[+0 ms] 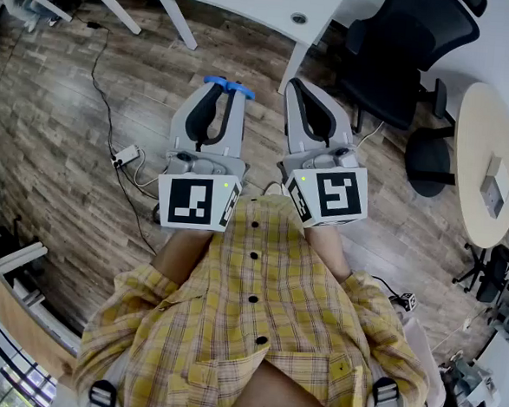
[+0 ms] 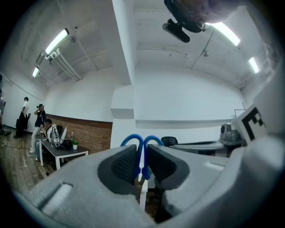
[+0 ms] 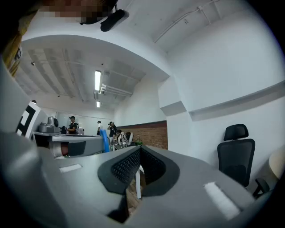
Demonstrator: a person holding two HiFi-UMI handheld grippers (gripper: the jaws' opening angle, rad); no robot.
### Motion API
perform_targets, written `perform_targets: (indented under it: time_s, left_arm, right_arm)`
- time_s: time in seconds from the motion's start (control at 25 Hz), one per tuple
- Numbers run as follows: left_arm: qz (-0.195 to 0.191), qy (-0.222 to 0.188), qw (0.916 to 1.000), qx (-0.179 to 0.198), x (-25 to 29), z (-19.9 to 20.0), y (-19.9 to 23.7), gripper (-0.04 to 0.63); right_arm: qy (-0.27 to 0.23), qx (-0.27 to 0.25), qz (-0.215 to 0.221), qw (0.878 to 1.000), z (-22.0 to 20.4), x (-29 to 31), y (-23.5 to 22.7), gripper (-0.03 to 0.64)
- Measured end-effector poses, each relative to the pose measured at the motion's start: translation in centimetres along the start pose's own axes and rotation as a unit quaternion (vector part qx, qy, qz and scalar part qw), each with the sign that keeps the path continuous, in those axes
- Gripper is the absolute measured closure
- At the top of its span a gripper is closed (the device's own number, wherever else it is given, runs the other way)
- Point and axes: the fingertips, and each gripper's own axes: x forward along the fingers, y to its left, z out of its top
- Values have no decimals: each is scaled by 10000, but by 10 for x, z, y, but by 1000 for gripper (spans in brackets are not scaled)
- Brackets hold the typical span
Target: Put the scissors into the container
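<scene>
Open-plan office here: wood floor, a white tabletop up ahead, and a black office chair off to the right. I'm holding both grippers up close to my chest, aimed out into the room.

The left fingers are clamped on the scissors. The pads pinch the blue handle part and both loops stick out past the tips. I can't see the blades from any view, so I'm guessing they point back toward the body of the left gripper.

The right fingers are pressed together with nothing between them, so the right gripper is just along for the ride.

My read on handling: the scissors are light and stiff, so weight's no problem. The plastic loops look smooth, though, and a narrow pinch like this could let them pivot or slip if I swing fast. Holding near where the loops meet seems like the right spot. I'd keep it firm and lower them in rather than drop them.

No container shows in any view, so I'll have to find it first.
</scene>
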Motion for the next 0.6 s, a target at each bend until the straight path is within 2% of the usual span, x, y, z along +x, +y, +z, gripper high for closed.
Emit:
perform_targets:
  time_s: [0.6]
  left_arm:
    - [156, 84, 9998, 114, 10, -5, -12, 512]
  right_arm:
    - [-159, 85, 160, 9997, 0, -2, -17, 612]
